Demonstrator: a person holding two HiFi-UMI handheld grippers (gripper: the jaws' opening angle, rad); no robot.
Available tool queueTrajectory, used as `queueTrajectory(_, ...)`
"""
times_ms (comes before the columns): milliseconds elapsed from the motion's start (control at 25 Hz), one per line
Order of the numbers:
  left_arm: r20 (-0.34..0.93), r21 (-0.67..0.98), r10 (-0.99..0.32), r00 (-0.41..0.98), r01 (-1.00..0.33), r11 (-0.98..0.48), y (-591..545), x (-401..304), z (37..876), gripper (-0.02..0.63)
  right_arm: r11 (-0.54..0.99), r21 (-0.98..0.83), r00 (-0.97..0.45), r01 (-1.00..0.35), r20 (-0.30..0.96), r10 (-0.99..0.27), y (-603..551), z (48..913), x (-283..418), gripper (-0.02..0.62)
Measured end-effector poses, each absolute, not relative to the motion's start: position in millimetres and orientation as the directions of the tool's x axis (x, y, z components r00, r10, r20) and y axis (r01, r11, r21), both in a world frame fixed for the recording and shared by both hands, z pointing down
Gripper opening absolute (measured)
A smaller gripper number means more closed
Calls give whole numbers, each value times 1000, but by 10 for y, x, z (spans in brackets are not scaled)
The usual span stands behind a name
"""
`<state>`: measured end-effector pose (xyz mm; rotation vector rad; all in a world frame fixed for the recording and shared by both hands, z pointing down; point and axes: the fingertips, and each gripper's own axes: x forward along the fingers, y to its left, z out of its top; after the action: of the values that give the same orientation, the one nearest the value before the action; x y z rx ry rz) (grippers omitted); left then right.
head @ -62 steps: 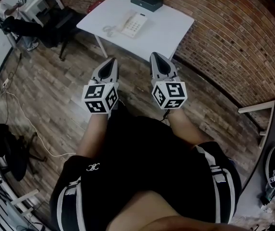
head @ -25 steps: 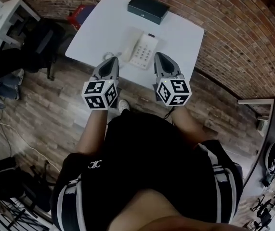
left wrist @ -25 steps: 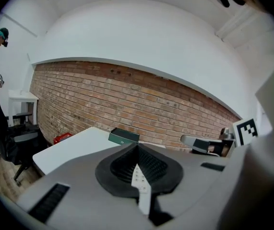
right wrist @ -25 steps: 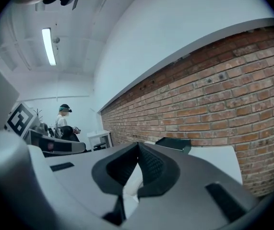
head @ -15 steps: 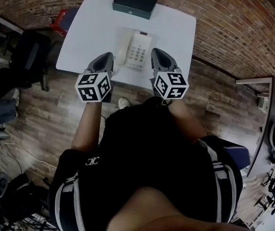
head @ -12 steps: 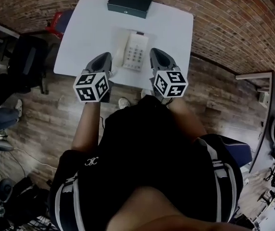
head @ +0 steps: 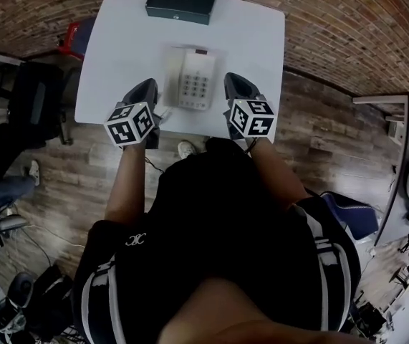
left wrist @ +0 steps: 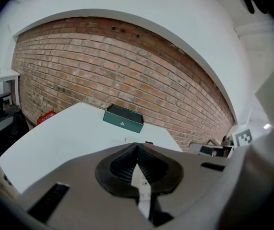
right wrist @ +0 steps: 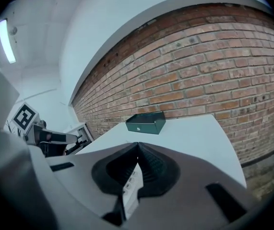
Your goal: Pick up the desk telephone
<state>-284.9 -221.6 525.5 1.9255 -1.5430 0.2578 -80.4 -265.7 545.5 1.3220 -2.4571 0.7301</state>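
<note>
A white desk telephone (head: pixel 188 79) with a keypad lies in the middle of the white table (head: pixel 261 41) in the head view. My left gripper (head: pixel 147 87) hangs over the table's near edge just left of the phone, jaws shut and empty. My right gripper (head: pixel 233 81) is level with it on the phone's right side, also shut with nothing held. In the left gripper view only a sliver of the telephone (left wrist: pixel 141 183) shows through the gap behind the closed jaws (left wrist: pixel 137 146); the right gripper view shows a strip of its keypad (right wrist: pixel 133 183) the same way.
A dark green box (head: pixel 181 2) sits at the table's far edge against the brick wall (head: pixel 347 20). A black chair (head: pixel 29 95) and a red object (head: pixel 69 37) stand left of the table. The person's legs and shorts fill the lower head view.
The person has walked up to the table. Both grippers have come forward and down, from short of the table edge to either side of the phone. Both stayed shut.
</note>
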Motion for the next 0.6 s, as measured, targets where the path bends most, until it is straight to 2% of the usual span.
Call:
queueTrajectory(120, 541, 404, -776, 323, -909, -97, -2329, -2826, 5406, 0, 445, -360, -570, -820, 442, -693, -2749, 5557, -816, -2)
queueTrajectory(280, 537, 487, -745, 395, -867, -109, -2444, -2744, 5580, 14, 421, -528, -647, -738, 377, -663, -2860, 5658, -951, 7)
queueTrajectory(400, 555, 489, -707, 437, -860, -147, -2498, -2690, 5717, 134, 387, -586, -663, -712, 379, -645, -2935, 5776, -1004, 92)
queueTrajectory(520, 576, 497, -665, 476, -849, -177, -2537, -2653, 5861, 234, 357, -621, -672, -698, 397, -625, -2983, 5922, -1015, 112)
queueTrajectory(600, 582, 517, -641, 500, -836, -184, -2575, -2631, 5945, 281, 317, -648, -669, -693, 413, -617, -3027, 6041, -987, 148)
